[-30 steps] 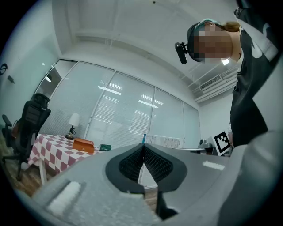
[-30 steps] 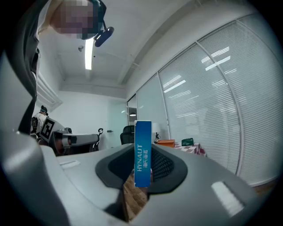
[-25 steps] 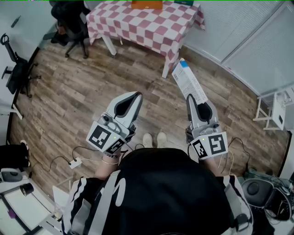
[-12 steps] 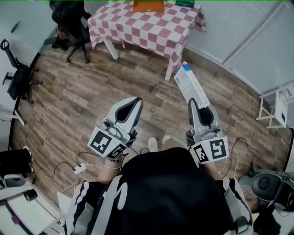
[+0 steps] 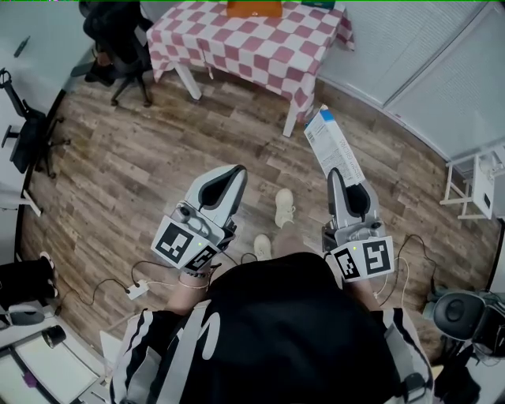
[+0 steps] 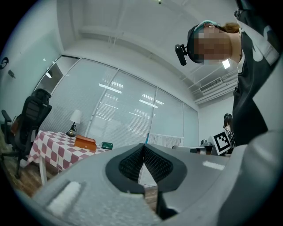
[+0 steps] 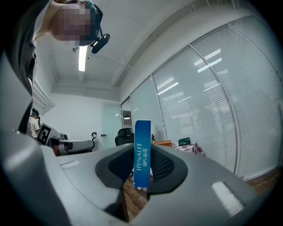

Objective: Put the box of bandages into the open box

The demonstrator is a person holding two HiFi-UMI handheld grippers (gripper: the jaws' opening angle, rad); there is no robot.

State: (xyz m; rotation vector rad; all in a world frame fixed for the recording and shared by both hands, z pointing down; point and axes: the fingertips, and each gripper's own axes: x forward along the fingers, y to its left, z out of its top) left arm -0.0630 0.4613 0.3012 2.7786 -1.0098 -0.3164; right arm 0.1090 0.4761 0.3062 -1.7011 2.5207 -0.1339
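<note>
Right gripper (image 5: 339,177) of mine is clenching the bandage box (image 5: 330,142), its long axis pointing ahead toward the orange box (image 5: 254,9) at the table's (image 5: 260,49) far edge.

Black top (image 5: 292,331), white-striped sleeves (image 5: 150,355)

Level: bright and even in all three views.
Source: ceiling strip (image 7: 82,57) overhead, blown out to white.
Glare: lamp reflections streak the glass wall (image 6: 128,101); pale haze across the blinds (image 7: 208,101).
Shadows: soft and faint on the floor (image 5: 134,173), darker under the table (image 5: 260,47).
Distortion: strong fisheye. The gripper views sit in a dark round vignette, and straight walls bow in the head view.
Focus: box (image 7: 142,132) print crisp. Left gripper (image 6: 143,146) and right gripper (image 7: 142,154) housings are soft close to the lens.
Motion blur: none evident.
</note>
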